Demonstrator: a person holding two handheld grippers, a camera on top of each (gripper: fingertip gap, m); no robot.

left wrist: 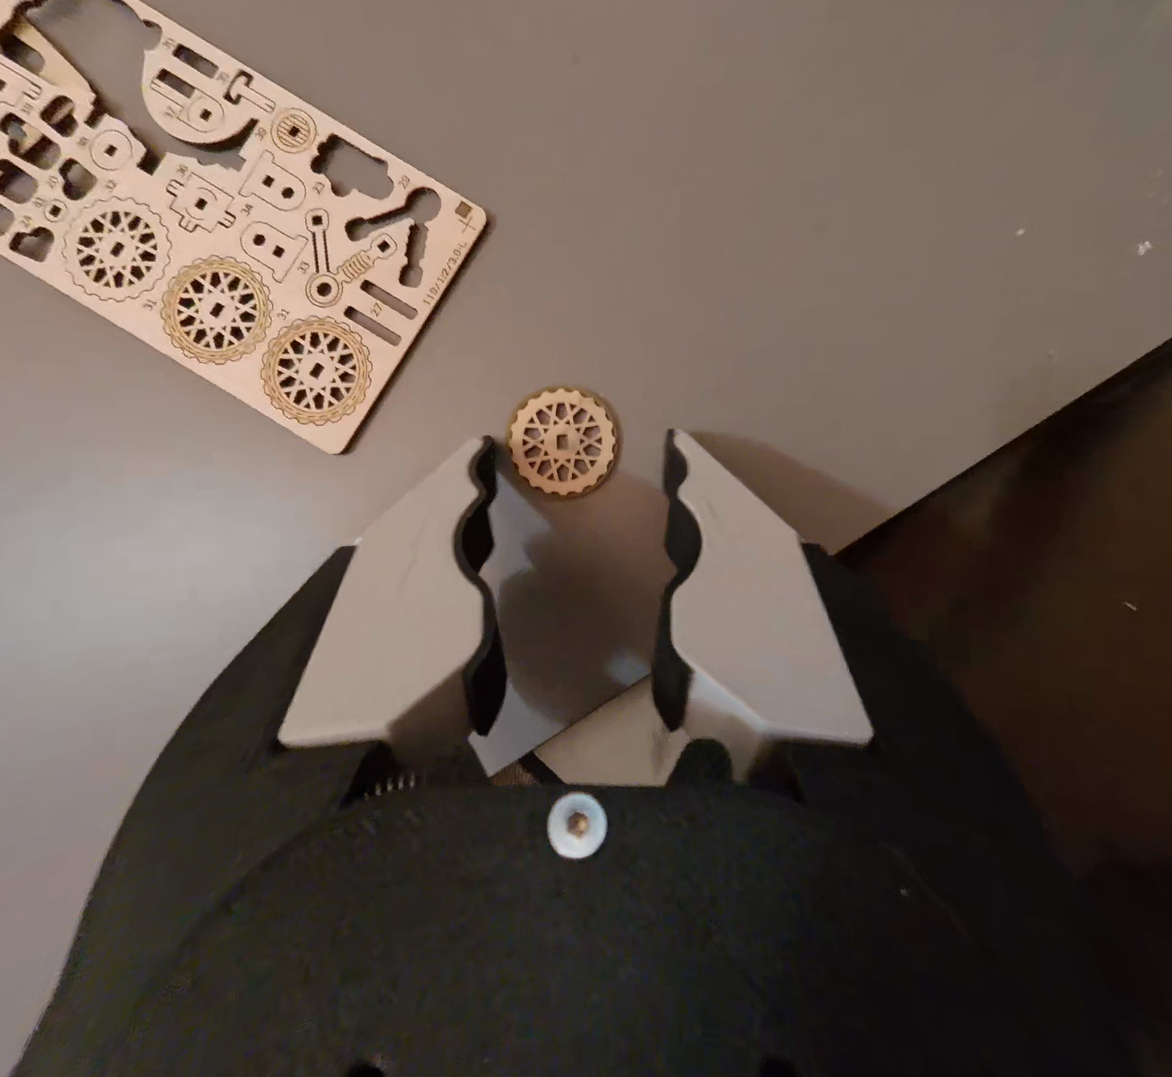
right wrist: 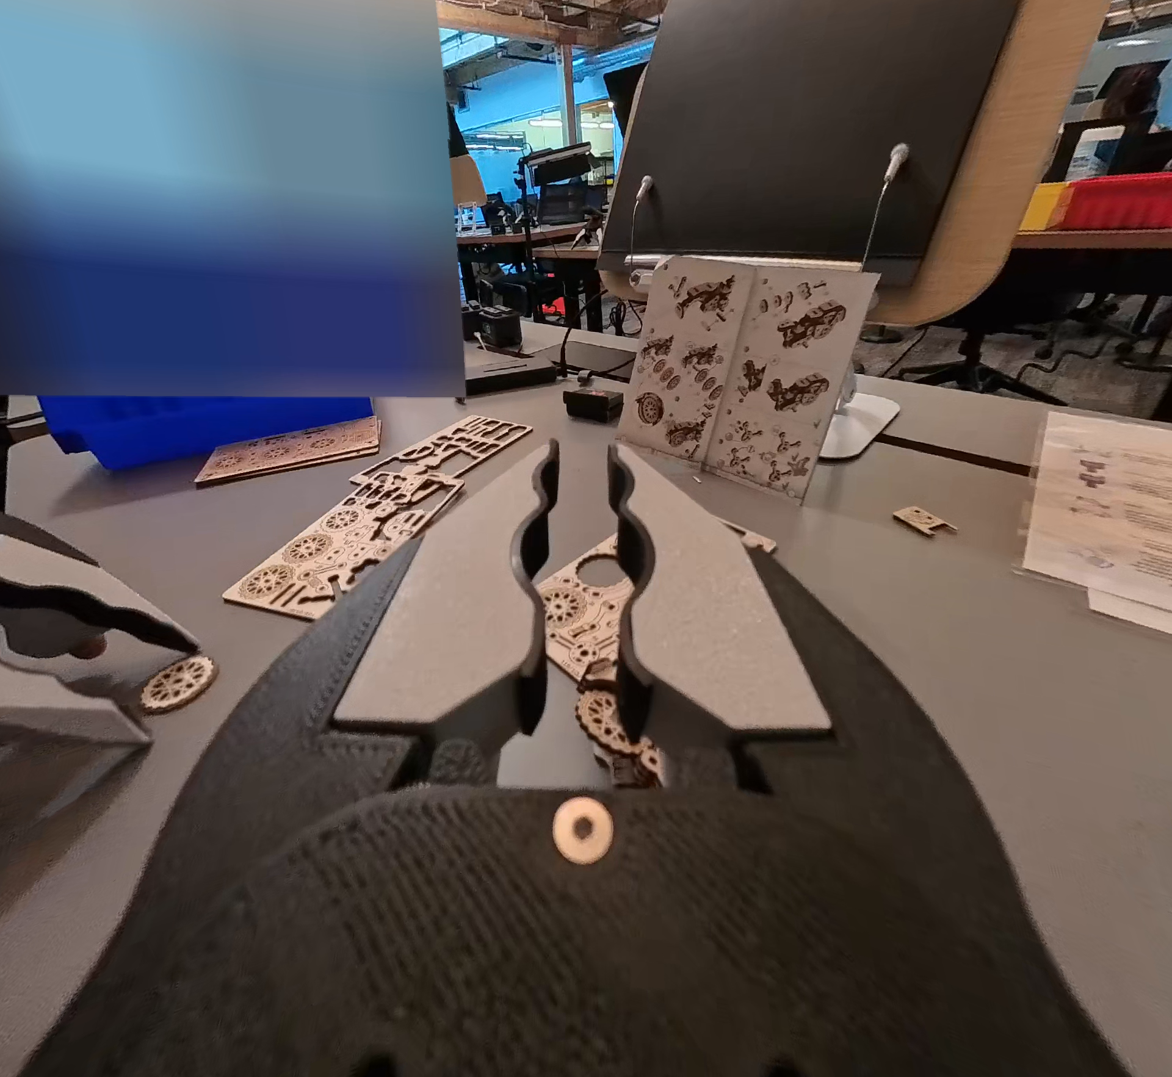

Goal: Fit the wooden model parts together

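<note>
A small round wooden spoked wheel [left wrist: 562, 442] lies flat on the grey table [left wrist: 761, 159]. My left gripper [left wrist: 578, 443] is open just above it, with the wheel close to the left fingertip; nothing is held. A wooden parts sheet [left wrist: 241, 210] with more wheels lies up and to the left. In the right wrist view the left gripper's fingertip [right wrist: 184, 641] sits by the same wheel [right wrist: 177, 684]. My right gripper [right wrist: 582, 450] is open by a narrow gap and empty. It hovers over another parts sheet [right wrist: 580, 603] and a dark, partly built wheel assembly [right wrist: 602, 717].
An instruction sheet [right wrist: 748, 374] leans on a stand at the back. More parts sheets [right wrist: 342, 546] [right wrist: 298, 450], a blue bin [right wrist: 190, 425], a small black box [right wrist: 593, 403], a loose wooden piece [right wrist: 923, 519] and papers [right wrist: 1103, 501] are around. The table edge [left wrist: 951, 463] runs close on the right. There is about 25 centimetres between the tips of the two grippers.
</note>
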